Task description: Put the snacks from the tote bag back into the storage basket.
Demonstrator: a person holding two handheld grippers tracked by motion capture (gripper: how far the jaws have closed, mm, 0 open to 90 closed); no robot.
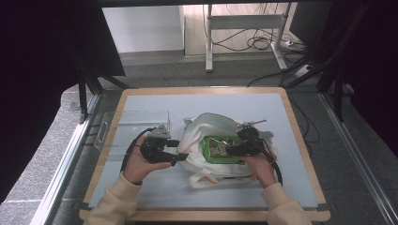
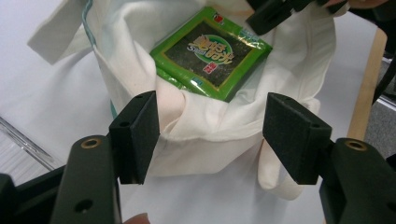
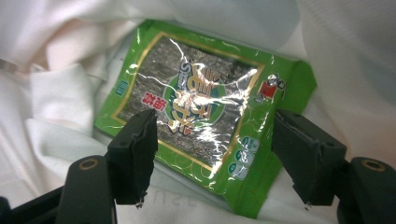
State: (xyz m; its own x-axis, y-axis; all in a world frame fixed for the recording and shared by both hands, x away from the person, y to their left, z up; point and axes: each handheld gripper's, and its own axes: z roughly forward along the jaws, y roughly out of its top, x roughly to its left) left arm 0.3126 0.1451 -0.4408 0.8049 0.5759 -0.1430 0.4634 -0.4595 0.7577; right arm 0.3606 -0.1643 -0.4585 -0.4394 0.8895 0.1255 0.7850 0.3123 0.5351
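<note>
The tabletop point(image 1: 141, 192) is a pale grey board with a wooden rim, and a clear plastic tray point(image 1: 117, 129) sits at its left side. Near the middle lies a white cloth bag point(image 1: 206, 126), rumpled, its mouth spread wide and one handle loop trailing toward the person's edge. Inside the bag's opening rests a green seaweed snack packet point(image 1: 219, 149) — flat, glossy, with a dark panel and a round green label in the centre.

The left tool point(image 1: 176, 151) is held at the bag's left rim. In the left gripper view its jaws stand wide apart, one on each side of the cloth hem point(image 2: 205, 137); the left pad point(image 2: 140, 135) touches a fold of fabric, the other is clear of it, so nothing is clamped.

The right tool point(image 1: 230, 151) reaches in from the bag's right side, over the packet. In the right gripper view its jaws are spread — the packet point(image 3: 205, 112) lies between and beyond them, the left pad point(image 3: 135, 154) overlapping the wrapper's near edge, without pinching it.
</note>
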